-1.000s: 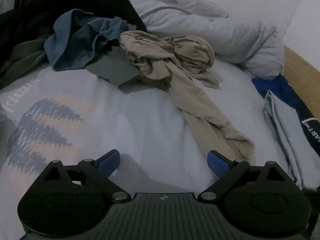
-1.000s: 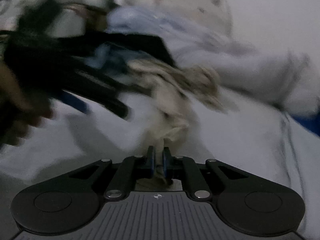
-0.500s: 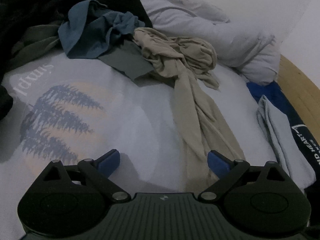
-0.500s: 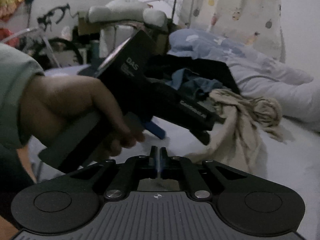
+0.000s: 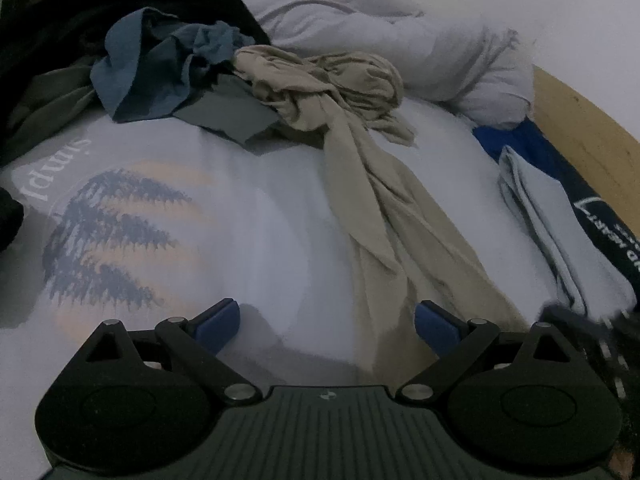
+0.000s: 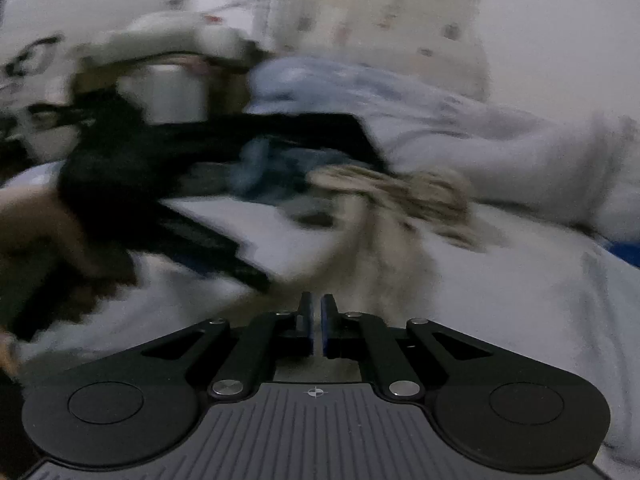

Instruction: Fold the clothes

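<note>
Left tongs [image 5: 327, 322] hang wide open over the white printed tee [image 5: 168, 216], beige garment [image 5: 372, 184] trails down the bed beside them, and right tongs [image 6: 316, 322] look pinched nearly together, though it's blurry.

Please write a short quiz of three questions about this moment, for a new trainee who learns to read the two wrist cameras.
1. True or false: the left gripper stands wide open over the bed.
2. Which garment runs as a twisted strip from the pile toward the left gripper? A) the blue garment B) the beige garment C) the black garment
3. Fill in: the folded light blue cloth lies beside the beige garment, toward the bed's ______ edge.

Key: 1 true. 2 B. 3 wooden.
</note>
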Demonstrator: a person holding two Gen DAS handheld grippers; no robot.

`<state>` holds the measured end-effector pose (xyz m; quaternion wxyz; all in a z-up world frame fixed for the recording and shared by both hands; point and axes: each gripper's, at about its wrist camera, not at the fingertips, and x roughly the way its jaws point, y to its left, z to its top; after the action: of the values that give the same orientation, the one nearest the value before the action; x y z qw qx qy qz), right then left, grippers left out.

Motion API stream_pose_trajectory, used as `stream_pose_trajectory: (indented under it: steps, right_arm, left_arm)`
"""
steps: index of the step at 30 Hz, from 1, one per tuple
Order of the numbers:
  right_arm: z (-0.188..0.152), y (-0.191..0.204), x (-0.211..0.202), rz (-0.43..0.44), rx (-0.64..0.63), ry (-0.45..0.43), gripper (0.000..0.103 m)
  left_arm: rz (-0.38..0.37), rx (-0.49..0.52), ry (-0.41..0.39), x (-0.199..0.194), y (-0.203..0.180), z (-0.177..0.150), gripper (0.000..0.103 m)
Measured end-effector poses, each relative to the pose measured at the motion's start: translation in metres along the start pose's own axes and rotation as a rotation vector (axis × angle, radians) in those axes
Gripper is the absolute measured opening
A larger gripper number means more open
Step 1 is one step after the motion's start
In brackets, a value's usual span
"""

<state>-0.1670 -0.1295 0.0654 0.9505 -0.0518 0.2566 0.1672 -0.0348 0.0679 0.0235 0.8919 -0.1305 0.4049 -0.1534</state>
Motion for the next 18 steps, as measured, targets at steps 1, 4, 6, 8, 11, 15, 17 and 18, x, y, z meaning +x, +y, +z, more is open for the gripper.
stream_pose_trajectory:
  steps: [1,4,6,8,11,15,17,18]
  right_arm:
    - [-0.002,-0.007,0.003,-0.019,0.022,0.013,0.007]
    - [-0.005,-0.013,0.009,-0.034,0.048,0.038,0.015]
    - [-0.006,-0.011,0.012,-0.027,0.049,0.046,0.023]
    - [-0.007,-0.01,0.015,-0.021,0.051,0.055,0.035]
    - [-0.009,-0.007,0.02,-0.011,0.053,0.067,0.052]
    - [-0.008,-0.008,0.019,0.012,0.072,0.066,0.052]
    - [-0.008,-0.008,0.019,0.022,0.075,0.069,0.052]
    - [-0.008,-0.008,0.02,0.025,0.075,0.072,0.052]
  left_arm:
    - [-0.017,0.007,0.01,-0.001,-0.002,-0.003,0.099]
    - [-0.085,0.035,0.048,-0.001,-0.012,-0.011,0.095]
    - [-0.087,0.083,0.061,0.002,-0.021,-0.017,0.095]
    - [-0.07,0.116,0.056,0.004,-0.026,-0.02,0.094]
    - [-0.075,0.112,0.05,0.005,-0.025,-0.019,0.093]
    - [-0.076,0.072,0.038,0.002,-0.017,-0.017,0.076]
    - [-0.08,0.049,0.033,0.001,-0.013,-0.017,0.071]
    - [-0.078,0.041,0.031,0.001,-0.012,-0.016,0.067]
